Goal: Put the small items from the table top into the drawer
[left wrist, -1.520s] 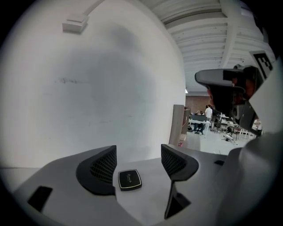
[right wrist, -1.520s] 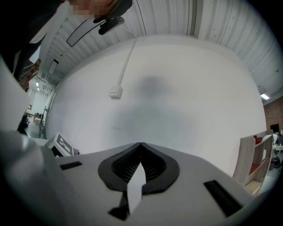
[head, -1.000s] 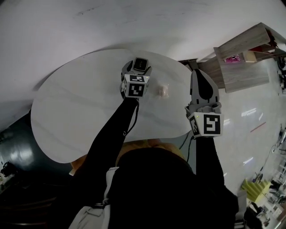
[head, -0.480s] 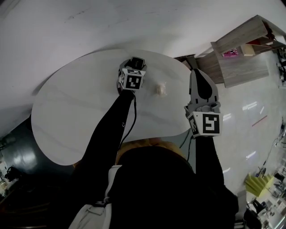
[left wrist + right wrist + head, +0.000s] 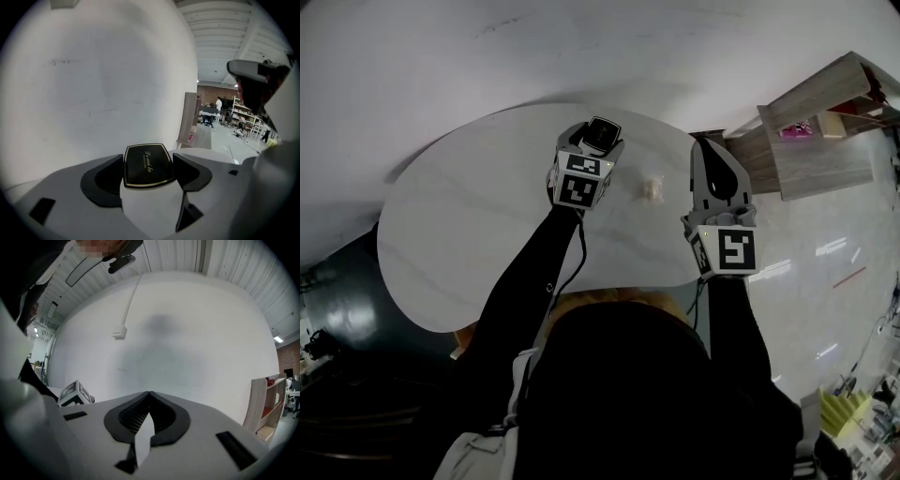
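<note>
the left gripper (image 5: 596, 137) is clamped on a small black box (image 5: 147, 165) with a thin gold border and gold script on its face. in the left gripper view the box sits square between the two dark jaw pads, filling the gap, in the lower middle of the frame. in the head view the box shows just above the gripper's marker cube, upper middle of the frame, raised over the far part of the white oval table (image 5: 469, 225).

the right gripper (image 5: 149, 395) is closed with nothing in it: its two ribbed jaws meet at the tips in the lower middle of the right gripper view. in the head view it stands right of centre, pointing to the top of the frame, over the table's right edge.

a small pale crumpled item (image 5: 651, 188) lies on the table between the two grippers, touching neither, lower right of the held box and just left of the right gripper.

a wooden unit (image 5: 811, 155) stands at the upper right of the head view, off the table's right end, with something pink (image 5: 794, 127) inside it.
</note>
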Demonstrator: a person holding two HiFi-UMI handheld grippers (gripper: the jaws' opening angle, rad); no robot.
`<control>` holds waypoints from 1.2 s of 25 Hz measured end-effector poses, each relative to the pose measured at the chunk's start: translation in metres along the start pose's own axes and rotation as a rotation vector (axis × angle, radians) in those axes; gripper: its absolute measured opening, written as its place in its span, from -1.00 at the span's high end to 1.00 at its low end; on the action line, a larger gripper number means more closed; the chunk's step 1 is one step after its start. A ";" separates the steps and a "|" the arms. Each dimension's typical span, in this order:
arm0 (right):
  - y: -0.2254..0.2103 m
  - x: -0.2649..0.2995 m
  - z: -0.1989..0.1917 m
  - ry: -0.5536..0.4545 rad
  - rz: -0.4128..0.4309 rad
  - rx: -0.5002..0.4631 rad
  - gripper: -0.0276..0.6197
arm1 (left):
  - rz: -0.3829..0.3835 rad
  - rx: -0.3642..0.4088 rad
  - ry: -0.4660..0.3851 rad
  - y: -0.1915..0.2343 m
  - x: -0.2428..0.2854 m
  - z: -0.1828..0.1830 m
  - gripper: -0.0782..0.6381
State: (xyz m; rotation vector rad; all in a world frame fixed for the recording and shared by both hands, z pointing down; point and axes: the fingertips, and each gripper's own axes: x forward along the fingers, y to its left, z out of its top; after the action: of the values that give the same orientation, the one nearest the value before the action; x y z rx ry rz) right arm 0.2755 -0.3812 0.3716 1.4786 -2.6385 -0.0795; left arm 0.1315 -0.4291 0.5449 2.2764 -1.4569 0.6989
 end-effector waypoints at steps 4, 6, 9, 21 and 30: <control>0.017 0.009 0.018 -0.052 0.042 0.001 0.83 | 0.009 -0.011 -0.100 0.000 -0.049 0.035 -0.19; 0.024 0.011 0.027 -0.074 0.059 0.003 0.83 | 0.014 -0.015 -0.142 -0.001 -0.074 0.047 -0.19; 0.037 0.013 0.038 -0.096 0.087 0.000 0.83 | 0.027 -0.015 -0.194 0.001 -0.110 0.061 -0.19; 0.072 0.026 0.060 -0.141 0.173 0.005 0.83 | 0.085 0.007 -0.402 0.003 -0.197 0.086 -0.19; 0.165 0.043 0.068 -0.163 0.380 0.026 0.83 | 0.285 -0.049 -0.423 0.051 -0.278 0.045 -0.19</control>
State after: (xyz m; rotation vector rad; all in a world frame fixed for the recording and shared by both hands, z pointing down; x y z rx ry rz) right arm 0.1052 -0.3328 0.3239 0.9895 -3.0098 -0.1365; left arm -0.0019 -0.2687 0.3494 2.2949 -1.9936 0.2527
